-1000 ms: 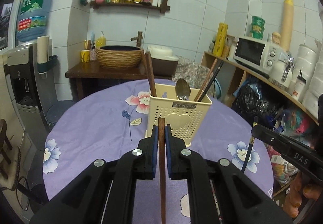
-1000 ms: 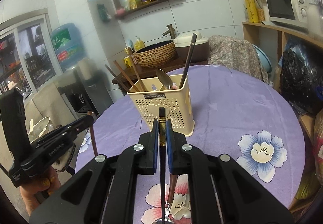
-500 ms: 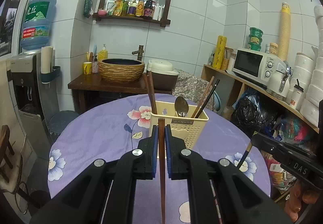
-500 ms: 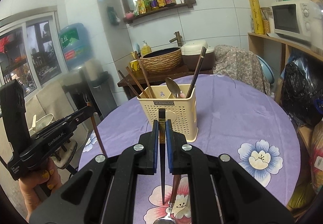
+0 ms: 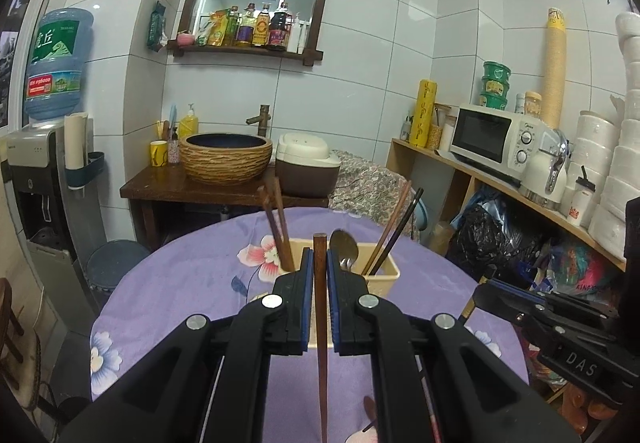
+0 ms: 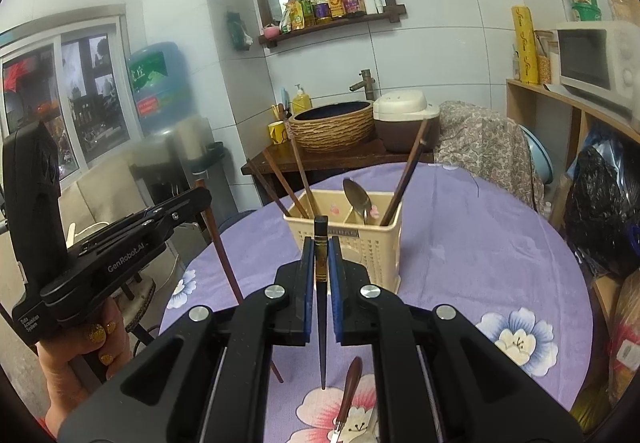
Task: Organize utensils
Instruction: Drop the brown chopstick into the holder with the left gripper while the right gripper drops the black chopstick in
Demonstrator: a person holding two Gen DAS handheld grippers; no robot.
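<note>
A cream perforated utensil holder (image 6: pixel 370 247) (image 5: pixel 386 277) stands on the purple flowered tablecloth, holding several chopsticks and a metal spoon (image 6: pixel 358 199). My left gripper (image 5: pixel 319 255) is shut on a brown wooden chopstick (image 5: pixel 320 343) that hangs point down in front of the holder. My right gripper (image 6: pixel 321 247) is shut on a dark chopstick (image 6: pixel 322 339) with a gold band, also point down above the cloth. In the right wrist view the left gripper (image 6: pixel 202 195) with its brown chopstick (image 6: pixel 224 263) is at the left; the right gripper (image 5: pixel 482 289) shows at the right edge of the left wrist view.
A wooden-handled utensil (image 6: pixel 348 391) lies on the cloth below my right gripper. Behind the round table (image 6: pixel 480 235) are a side table with a woven basin (image 5: pixel 226 157) and rice cooker (image 5: pixel 306 169), a water dispenser (image 5: pixel 36 171) at left, and shelves with a microwave (image 5: pixel 494 141) at right.
Both grippers have risen with their chopsticks, so the holder sits lower in both views and its open top is now visible. Both stay shut.
</note>
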